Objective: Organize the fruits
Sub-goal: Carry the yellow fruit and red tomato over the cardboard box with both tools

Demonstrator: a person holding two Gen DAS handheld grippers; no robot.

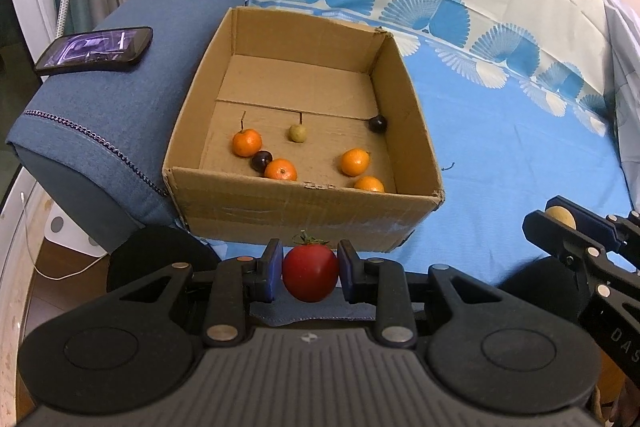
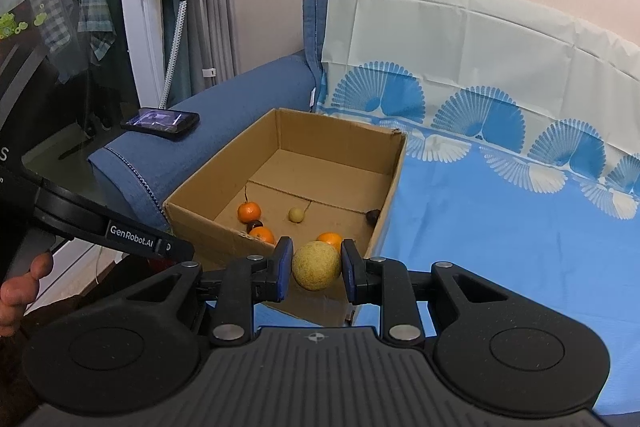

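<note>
My left gripper (image 1: 310, 269) is shut on a red tomato (image 1: 310, 273), held just short of the near wall of an open cardboard box (image 1: 280, 203). Inside the box lie several small oranges (image 1: 247, 142), two dark plums (image 1: 377, 124) and a small yellow-green fruit (image 1: 297, 133). My right gripper (image 2: 316, 265) is shut on a round yellowish fruit (image 2: 316, 265), held at the box's (image 2: 384, 223) near corner. In the left wrist view the right gripper (image 1: 560, 223) shows at the right edge with that yellowish fruit (image 1: 562, 217) between its pads.
The box sits on a blue sheet (image 1: 500, 147) over a sofa seat. A blue armrest (image 1: 100, 115) on the left carries a phone (image 1: 94, 50). A patterned cover (image 2: 480, 67) drapes the backrest. A hand (image 2: 20, 291) holds the left gripper's handle.
</note>
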